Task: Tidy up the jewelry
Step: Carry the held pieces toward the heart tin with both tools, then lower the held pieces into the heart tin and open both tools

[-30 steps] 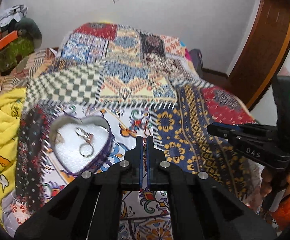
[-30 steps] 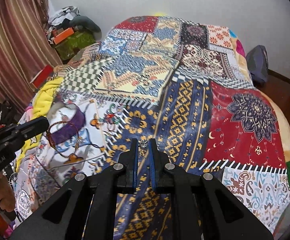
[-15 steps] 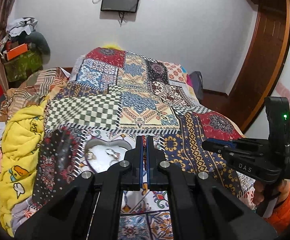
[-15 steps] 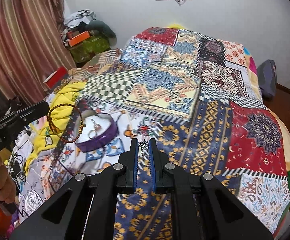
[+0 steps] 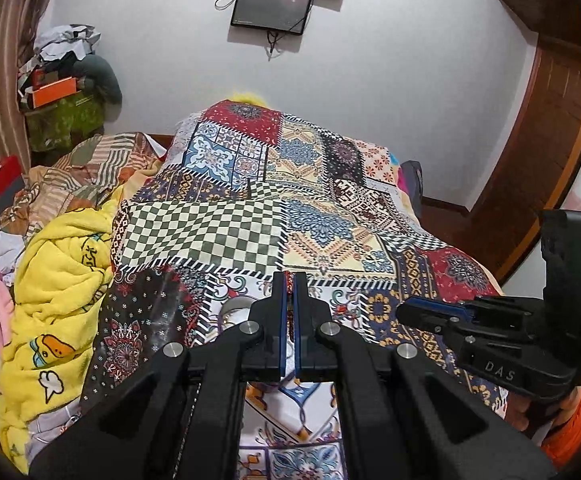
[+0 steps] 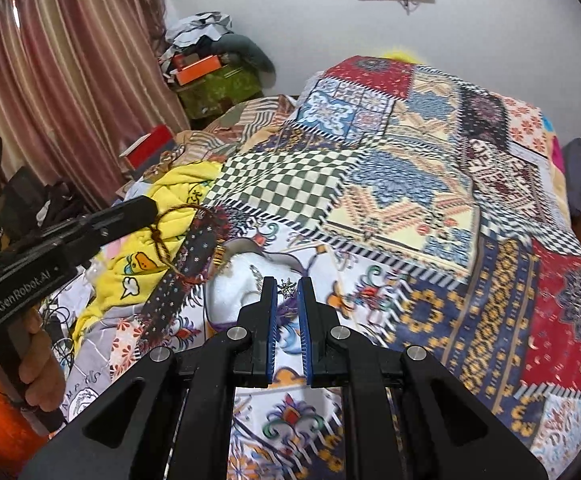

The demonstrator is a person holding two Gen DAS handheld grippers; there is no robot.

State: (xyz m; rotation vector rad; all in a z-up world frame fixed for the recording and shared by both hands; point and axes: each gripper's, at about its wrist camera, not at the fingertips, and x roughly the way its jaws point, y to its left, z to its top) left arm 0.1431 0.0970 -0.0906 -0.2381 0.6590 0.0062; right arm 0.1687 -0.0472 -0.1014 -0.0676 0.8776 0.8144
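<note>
The fingers (image 6: 268, 312) of the right gripper (image 6: 287, 289) are pinching a small star-shaped silver charm (image 6: 286, 288) at their tips, hovering just above the white padding of the heart-shaped box (image 6: 226, 292) on the bed (image 6: 450, 208). The left gripper (image 6: 152, 210) is holding a thin brown bracelet (image 6: 170, 236), its fingers (image 5: 278, 312) pressed together, the loop dangling beside the box. The step in hand seems to be carrying both pieces to the box. Next, each piece likely needs lowering over the padding and releasing, without snagging the jewelry already lying inside
</note>
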